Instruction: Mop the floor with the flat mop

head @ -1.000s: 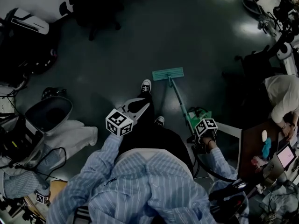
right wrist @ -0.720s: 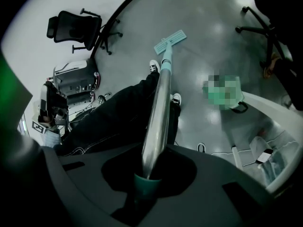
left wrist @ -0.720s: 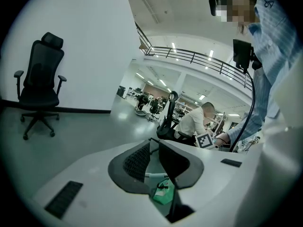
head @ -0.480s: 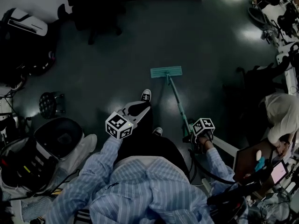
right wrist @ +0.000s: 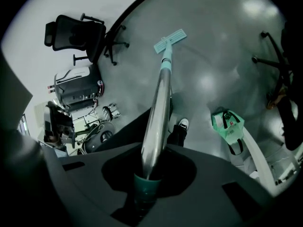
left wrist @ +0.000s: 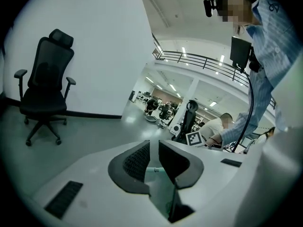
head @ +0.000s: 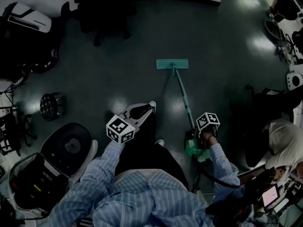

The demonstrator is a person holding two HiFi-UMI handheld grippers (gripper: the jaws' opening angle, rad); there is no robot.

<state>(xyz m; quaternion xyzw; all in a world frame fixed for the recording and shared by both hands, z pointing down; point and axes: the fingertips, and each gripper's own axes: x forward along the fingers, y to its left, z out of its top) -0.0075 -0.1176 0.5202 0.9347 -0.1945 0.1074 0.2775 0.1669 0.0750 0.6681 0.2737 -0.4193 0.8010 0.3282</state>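
The flat mop's teal head (head: 172, 64) lies flat on the dark floor ahead of my feet. Its metal handle (head: 183, 98) slants back to my right gripper (head: 200, 133), which is shut on the handle's upper end. In the right gripper view the handle (right wrist: 158, 103) runs from between the jaws of the right gripper (right wrist: 148, 168) down to the mop head (right wrist: 169, 40). My left gripper (head: 140, 110) hovers above my knees, away from the mop. In its own view the left gripper (left wrist: 154, 151) has its jaws almost touching, with nothing held.
A green bag (head: 196, 148) sits on the floor by my right hand. A black office chair (head: 105, 13) stands by the far wall. A round grey bin (head: 67, 149) and a wheeled base (head: 52, 106) lie to the left. A seated person (head: 283, 137) is at the right.
The mop head lies farther out from my feet and the handle looks more stretched forward. The right gripper has dropped lower next to the green bag. The left gripper has hardly moved.
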